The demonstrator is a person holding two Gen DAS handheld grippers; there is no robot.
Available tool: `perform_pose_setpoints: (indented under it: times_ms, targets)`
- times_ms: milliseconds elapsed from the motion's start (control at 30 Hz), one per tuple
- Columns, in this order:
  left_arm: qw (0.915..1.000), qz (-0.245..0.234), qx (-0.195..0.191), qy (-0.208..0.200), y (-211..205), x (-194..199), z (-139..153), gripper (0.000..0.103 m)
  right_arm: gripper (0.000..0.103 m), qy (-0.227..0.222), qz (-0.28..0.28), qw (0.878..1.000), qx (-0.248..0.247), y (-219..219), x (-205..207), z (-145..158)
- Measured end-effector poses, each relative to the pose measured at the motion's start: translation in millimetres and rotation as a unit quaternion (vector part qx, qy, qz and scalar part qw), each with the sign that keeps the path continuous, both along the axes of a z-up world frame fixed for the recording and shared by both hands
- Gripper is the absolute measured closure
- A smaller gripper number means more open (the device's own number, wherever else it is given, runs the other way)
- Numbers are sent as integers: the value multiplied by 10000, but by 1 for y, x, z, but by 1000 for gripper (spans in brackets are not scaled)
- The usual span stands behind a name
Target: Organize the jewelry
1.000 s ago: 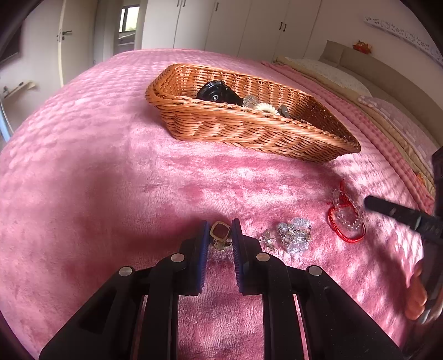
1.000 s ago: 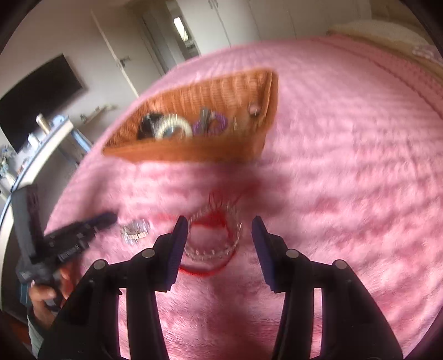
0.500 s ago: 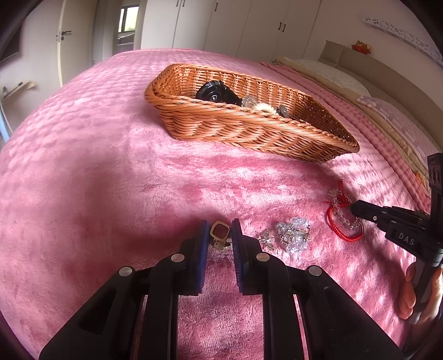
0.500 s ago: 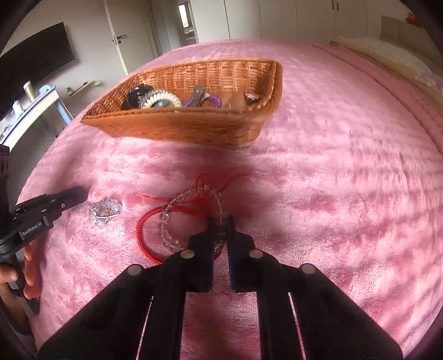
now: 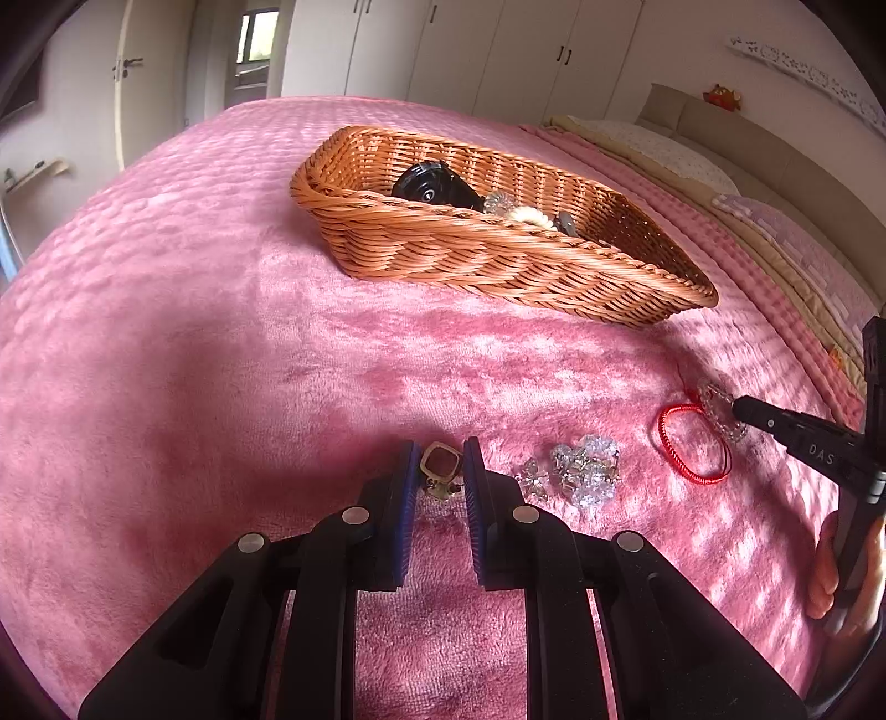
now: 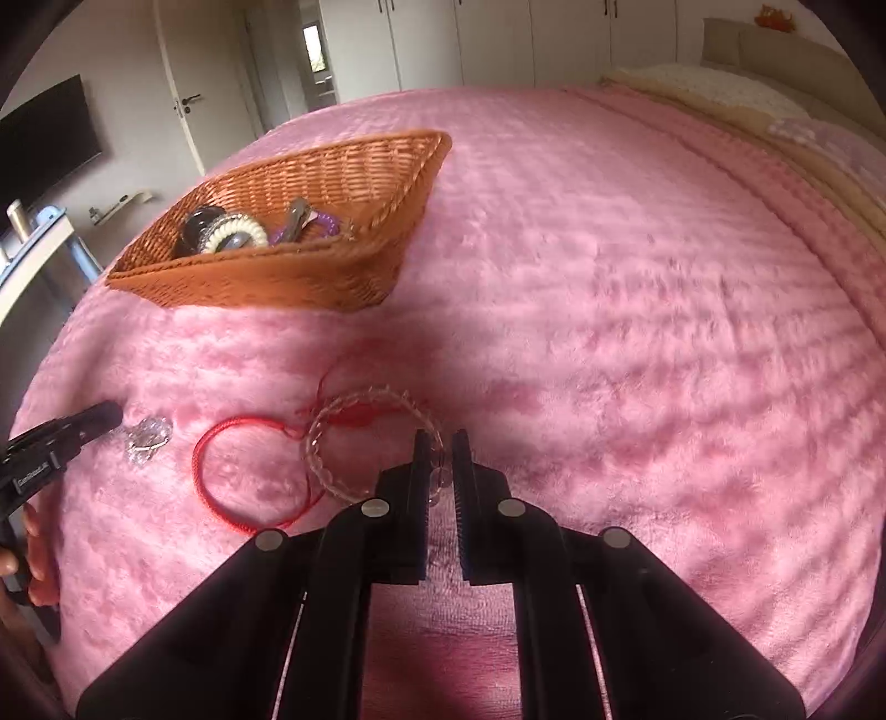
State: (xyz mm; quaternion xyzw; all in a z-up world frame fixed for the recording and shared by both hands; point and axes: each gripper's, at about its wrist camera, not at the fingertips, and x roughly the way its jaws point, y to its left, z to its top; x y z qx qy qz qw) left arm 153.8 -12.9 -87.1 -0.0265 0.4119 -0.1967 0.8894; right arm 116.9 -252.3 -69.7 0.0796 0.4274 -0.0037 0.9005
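Two black grippers are seen low over a plush pink bedspread. The left gripper is narrowed around a small gold-framed square pendant, which lies on the fabric between the blue pads. The right gripper is nearly closed on a clear beaded bracelet, a few beads being pinched between its fingers. A thin red cord bracelet is tangled with the beads. A cluster of clear crystal pieces lies between the two grippers. Farther off, a rectangular woven wicker basket rests on the bedspread, holding a black round item and other jewelry. White wardrobe doors and a beige headboard are seen behind.
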Motion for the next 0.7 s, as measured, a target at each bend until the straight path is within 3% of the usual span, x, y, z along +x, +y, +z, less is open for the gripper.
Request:
perform_pose_setpoints:
  times_ms: [133,233,367,400,467,500,600,700]
  targets:
    - [10000,-3,-4,3,0,0,-1,88,95,36,15,10000,-14,1,2,-2]
    - [10000,-3,-3,4,0,0,-1,88,86,106,16,9999,-70,5,10,-5]
    - [10000,-3,4,3,-1,0,-1,88,54,205,151,9996,-154,9,19,-9]
    - [10000,-7,7,3,0,1,-1,88,54,234,189,9992,-269,13,22,-11]
    - [10000,-11,12,-2,-1,1,-1,88,56,217,239,9987,-384,17,22,-10]
    - [10000,-13,6,-7,-1,1,-1,88,72,188,296,9988,-334,18,21,-9]
    - [10000,-18,-28,-47,-1,-1,0,88,97,62,366,9987,-349,22,14,-6]
    - [9999,-16,-98,-117,2,-3,2,89,97,-103,386,9990,-217,20,5,-1]
